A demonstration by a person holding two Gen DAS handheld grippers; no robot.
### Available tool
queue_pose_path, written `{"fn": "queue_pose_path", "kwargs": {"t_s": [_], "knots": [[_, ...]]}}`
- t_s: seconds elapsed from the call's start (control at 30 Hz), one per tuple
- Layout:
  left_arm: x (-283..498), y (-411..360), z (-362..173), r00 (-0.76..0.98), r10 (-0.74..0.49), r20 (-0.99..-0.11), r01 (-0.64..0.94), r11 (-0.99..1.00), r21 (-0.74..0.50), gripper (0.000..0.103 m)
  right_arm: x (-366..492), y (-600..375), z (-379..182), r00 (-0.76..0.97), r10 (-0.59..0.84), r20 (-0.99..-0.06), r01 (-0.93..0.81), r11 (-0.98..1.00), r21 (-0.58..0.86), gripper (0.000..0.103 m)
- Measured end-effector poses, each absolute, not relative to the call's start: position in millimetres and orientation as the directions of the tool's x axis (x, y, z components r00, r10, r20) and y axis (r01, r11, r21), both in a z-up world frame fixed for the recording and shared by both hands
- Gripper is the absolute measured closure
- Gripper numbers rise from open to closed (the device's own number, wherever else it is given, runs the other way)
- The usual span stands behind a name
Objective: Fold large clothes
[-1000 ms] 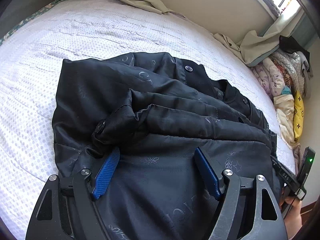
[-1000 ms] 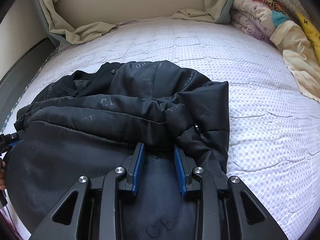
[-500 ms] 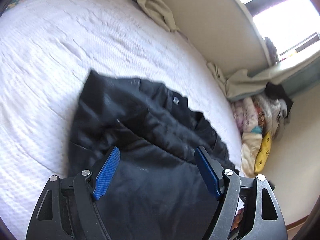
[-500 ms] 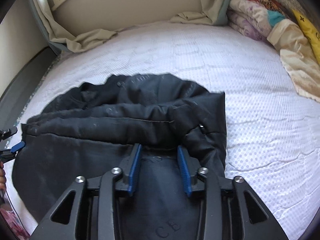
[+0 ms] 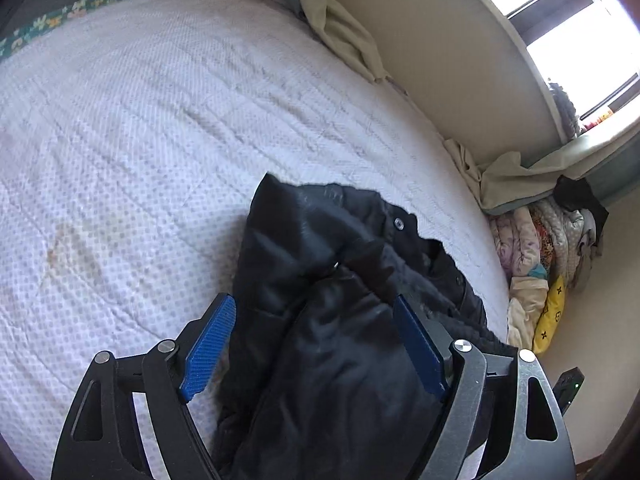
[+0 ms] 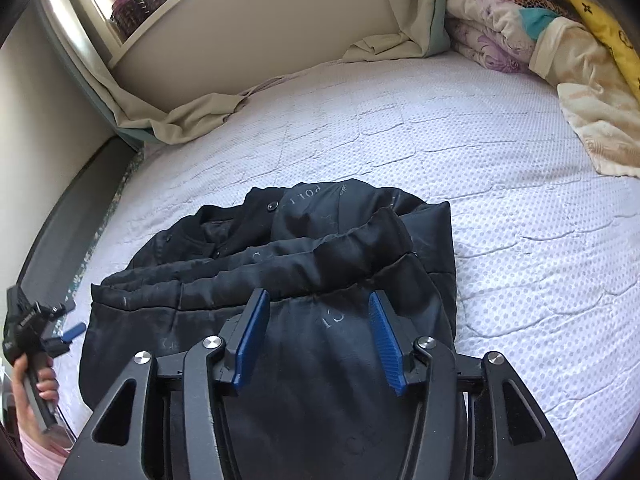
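Observation:
A black padded jacket [image 5: 340,280] lies bunched and partly folded on the white bed [image 5: 160,140]. My left gripper [image 5: 314,304] hovers over its left edge. Its jaws stand wide and are still opening, and the blue pads [image 5: 212,344] do not press the cloth under them. In the right wrist view the jacket [image 6: 320,248] shows a rolled fold across its middle. My right gripper [image 6: 318,296] hangs above the near part, its jaws opening, with fabric below the pads but not pinched. The left gripper [image 6: 48,332] shows at the far left in a person's hand [image 6: 32,384].
Folded blankets and quilts [image 6: 520,40] are stacked at the bed's right end, also the pile [image 5: 532,256] in the left wrist view. Beige curtain cloth [image 6: 192,116] droops onto the far edge under a window sill. A wall runs behind the bed.
The right jaws have widened and lifted off the jacket. The left gripper has rolled and shifted toward the jacket's left edge, so more bare bed shows on its left.

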State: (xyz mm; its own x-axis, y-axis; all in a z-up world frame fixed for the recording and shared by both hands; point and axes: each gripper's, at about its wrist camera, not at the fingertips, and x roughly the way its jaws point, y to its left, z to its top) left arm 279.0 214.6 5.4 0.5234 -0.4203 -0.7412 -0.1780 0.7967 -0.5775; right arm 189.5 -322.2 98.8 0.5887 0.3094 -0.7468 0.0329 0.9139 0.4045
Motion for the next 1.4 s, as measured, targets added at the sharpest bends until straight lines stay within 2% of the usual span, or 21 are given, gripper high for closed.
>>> {"fn": "queue_pose_path", "kwargs": {"t_s": [0.27, 0.4, 0.53, 0.8, 0.9, 0.97, 1.07, 1.23, 1.4], "knots": [[272.3, 231.4, -42.8, 0.418, -0.538, -0.732, -0.275, 0.693, -0.666, 0.014, 184.6, -327.1, 103.7, 0.595, 0.336, -0.730, 0.046, 0.893, 0.448, 0.050], [269.5, 228.5, -69.3, 0.372, -0.641, -0.672, -0.311, 0.596, -0.741, 0.010, 181.0, -323.2, 107.5, 0.595, 0.348, -0.724, 0.027, 0.892, 0.451, 0.049], [267.3, 220.9, -76.5, 0.385, -0.680, -0.624, -0.273, 0.562, -0.781, 0.002, 177.3, -321.7, 111.1, 0.597, 0.358, -0.718, 0.015, 0.890, 0.456, 0.049], [264.3, 199.0, -78.0, 0.367, -0.713, -0.597, -0.238, 0.548, -0.802, 0.002, 172.4, -322.4, 115.7, 0.601, 0.369, -0.709, 0.005, 0.885, 0.466, 0.048], [264.1, 191.4, -76.0, 0.369, -0.688, -0.625, -0.224, 0.586, -0.779, 0.013, 173.6, -317.8, 114.3, 0.593, 0.378, -0.711, -0.004, 0.884, 0.467, 0.048], [265.3, 189.3, -79.4, 0.358, -0.703, -0.614, -0.229, 0.572, -0.788, 0.030, 175.5, -309.1, 112.0, 0.578, 0.388, -0.718, -0.022, 0.887, 0.462, 0.048], [266.0, 189.1, -83.5, 0.356, -0.730, -0.583, -0.237, 0.533, -0.812, 0.043, 177.5, -293.8, 111.3, 0.561, 0.403, -0.723, -0.061, 0.891, 0.450, 0.048], [264.1, 189.3, -77.0, 0.368, -0.743, -0.559, -0.229, 0.510, -0.829, 0.056, 174.7, -263.9, 120.5, 0.563, 0.407, -0.719, -0.149, 0.906, 0.396, 0.049], [262.9, 189.2, -66.8, 0.381, -0.754, -0.535, -0.206, 0.494, -0.844, 0.060, 171.7, -232.0, 127.4, 0.573, 0.373, -0.730, -0.252, 0.927, 0.276, 0.071]]}}
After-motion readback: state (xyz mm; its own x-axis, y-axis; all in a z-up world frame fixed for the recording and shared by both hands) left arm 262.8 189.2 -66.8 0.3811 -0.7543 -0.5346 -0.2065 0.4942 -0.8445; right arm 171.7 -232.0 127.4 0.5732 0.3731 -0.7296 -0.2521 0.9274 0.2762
